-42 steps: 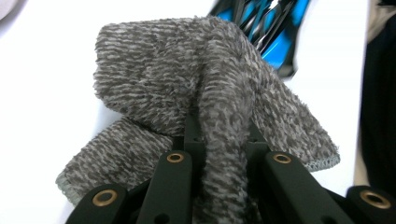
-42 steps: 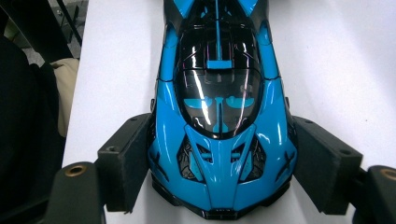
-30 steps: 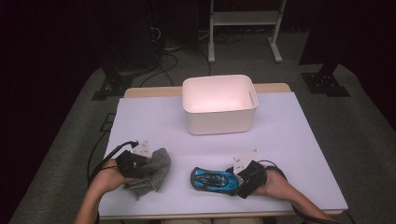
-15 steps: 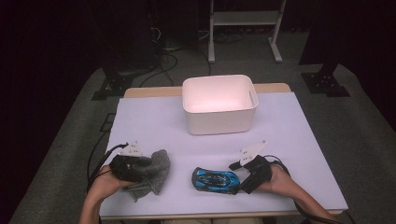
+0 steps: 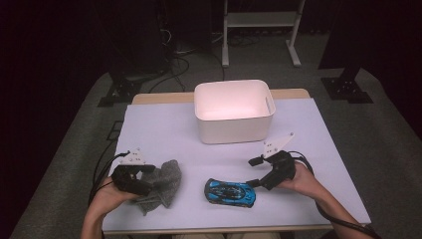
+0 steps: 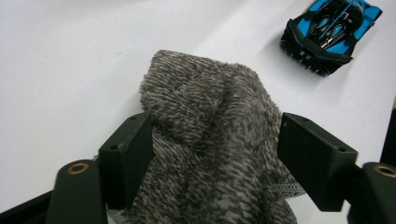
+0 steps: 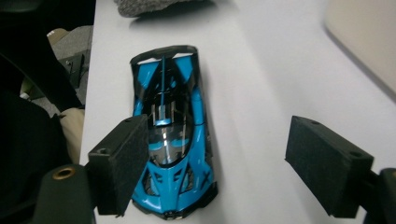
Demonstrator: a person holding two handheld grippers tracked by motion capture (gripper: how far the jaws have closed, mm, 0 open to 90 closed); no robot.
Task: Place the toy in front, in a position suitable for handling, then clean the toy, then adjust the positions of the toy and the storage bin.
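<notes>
Bench (image 5: 164, 129): white top, carries 3 items, set out so each hand has one thing within reach.

White bin (image 5: 234, 110): far centre, open side up, empty as far as visible. Likely the drop point, placed equally reachable from both sides.

Grey knit cloth (image 5: 161, 183): near left, slumped flat on the bench in a loose heap. Left gripper (image 5: 144, 180) sits over its left part; fingers (image 6: 128, 161) have just been opening and now stand apart with the cloth bulging between them, the left finger against the knit, nothing clamped. Cloth rests on its own weight.

Blue toy car (image 5: 230, 191): near centre-right, on its wheels, lengthways left-right. Right gripper (image 5: 255, 172) is just beside its right end, tilted down toward it; fingers (image 7: 119, 163) spread wide, not gripping the car.
</notes>
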